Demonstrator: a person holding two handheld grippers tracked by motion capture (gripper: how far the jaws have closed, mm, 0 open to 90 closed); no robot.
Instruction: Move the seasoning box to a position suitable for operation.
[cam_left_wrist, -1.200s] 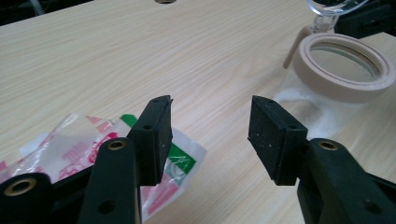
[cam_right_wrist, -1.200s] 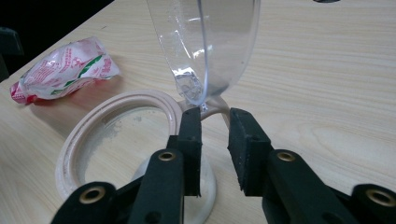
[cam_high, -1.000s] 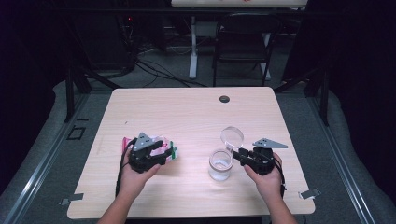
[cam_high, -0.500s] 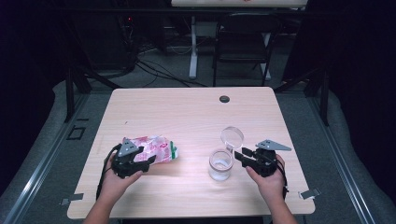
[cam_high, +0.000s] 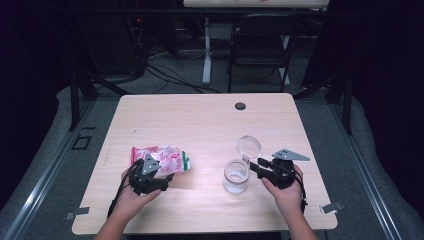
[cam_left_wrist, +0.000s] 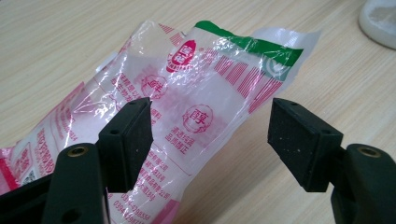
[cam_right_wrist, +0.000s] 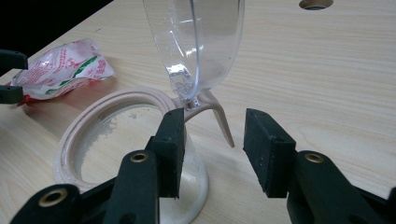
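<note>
High view: left gripper (cam_high: 161, 176) fingers just opened off the pouch (cam_high: 161, 158); right gripper (cam_high: 256, 165) fingers gape beside jar (cam_high: 235, 176); retreat gently.

Crinkled pink-and-white packet (cam_high: 162, 159) lies flat beside an open-lidded clear jar (cam_high: 236, 176).

Tabletop (cam_high: 200, 125): pale wood grain, with a round dark grommet hole (cam_high: 240, 106) near its far edge. Beyond it stood a dark chair (cam_high: 260, 50) and a white desk leg (cam_high: 206, 50), cables (cam_high: 165, 75) trailing across the floor.
</note>
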